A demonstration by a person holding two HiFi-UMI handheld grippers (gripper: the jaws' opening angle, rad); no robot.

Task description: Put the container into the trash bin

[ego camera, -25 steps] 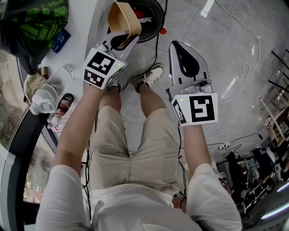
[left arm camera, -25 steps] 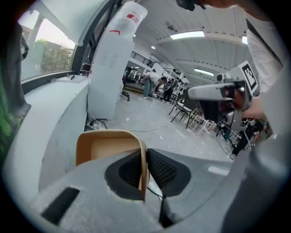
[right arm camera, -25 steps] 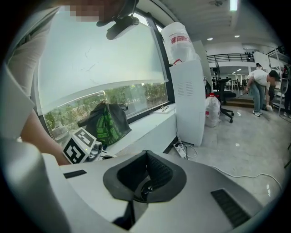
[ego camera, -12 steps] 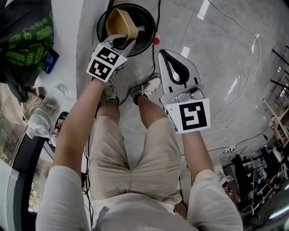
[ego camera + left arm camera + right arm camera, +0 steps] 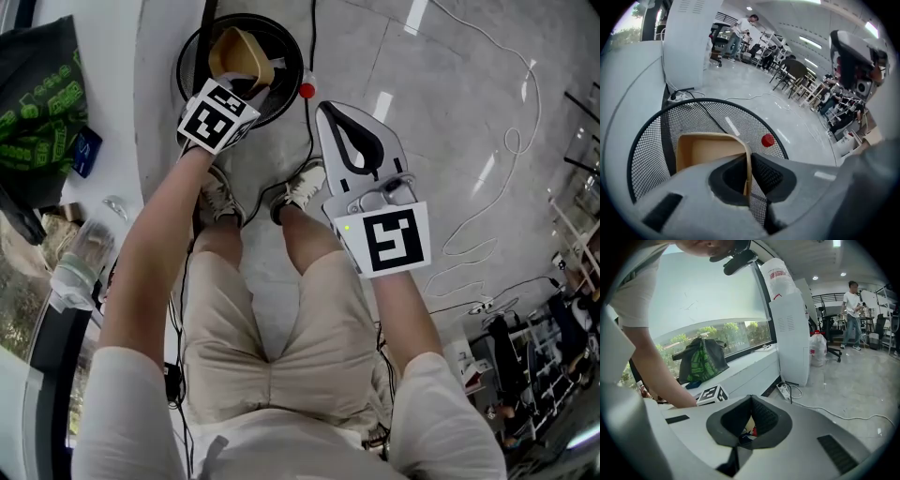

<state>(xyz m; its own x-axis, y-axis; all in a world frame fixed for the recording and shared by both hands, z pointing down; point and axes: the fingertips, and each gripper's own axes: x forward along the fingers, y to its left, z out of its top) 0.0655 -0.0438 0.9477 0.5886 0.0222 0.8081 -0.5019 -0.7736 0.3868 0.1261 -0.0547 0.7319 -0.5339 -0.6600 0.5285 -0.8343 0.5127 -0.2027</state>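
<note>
The place was a large open-plan lab or workshop hall, not a home. A polished grey floor [image 5: 441, 141] ran a long way back under strip ceiling lights [image 5: 811, 42], and loose cables [image 5: 511, 141] trailed across it to a power strip [image 5: 680, 96] by the wall. Dark chairs [image 5: 790, 70] and cluttered equipment racks [image 5: 534, 356] filled the far side, where a person [image 5: 853, 310] stood at a bench. A tall white floor-standing unit with vent slots [image 5: 790, 333] stood beside a wide window [image 5: 712, 291] with trees [image 5: 717, 330] outside, above a long white ledge [image 5: 745, 364].
</note>
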